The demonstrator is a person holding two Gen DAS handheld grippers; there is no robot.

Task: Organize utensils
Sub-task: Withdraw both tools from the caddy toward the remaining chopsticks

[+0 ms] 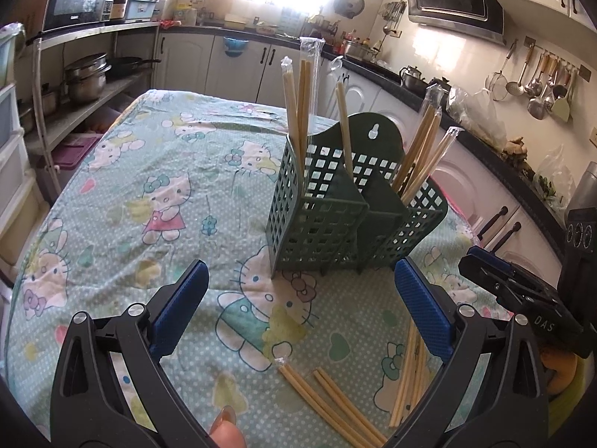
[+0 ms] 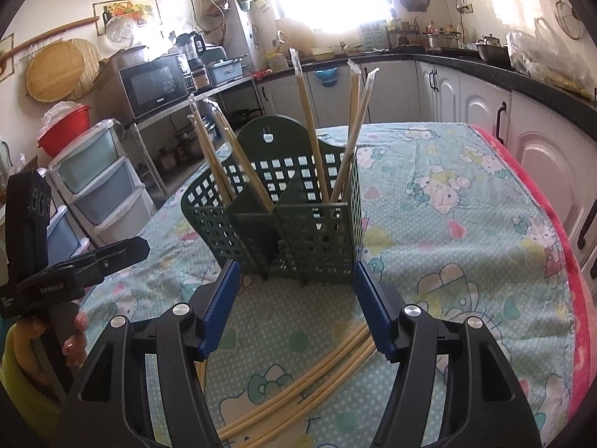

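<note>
A dark green perforated utensil holder [image 1: 317, 224] [image 2: 317, 231] stands upright on the cartoon-print tablecloth [image 1: 149, 194]. Several wrapped chopstick pairs [image 1: 302, 89] [image 2: 309, 127] lean in its compartments. More loose wrapped chopsticks [image 1: 335, 403] [image 2: 291, 384] lie flat on the cloth in front of the holder. My left gripper [image 1: 302, 295] hovers open above them, nothing between its blue pads. My right gripper [image 2: 294, 291] is also open and empty, just short of the holder. Each gripper shows at the edge of the other's view [image 1: 522, 291] [image 2: 74, 272].
A shelf rack with a microwave [image 2: 155, 84] and pots stands to the left, plastic drawers [image 2: 97, 186] beside it. White cabinets and a dark counter [image 1: 503, 156] run along the right. A red blanket edge [image 2: 559, 224] borders the table's right side.
</note>
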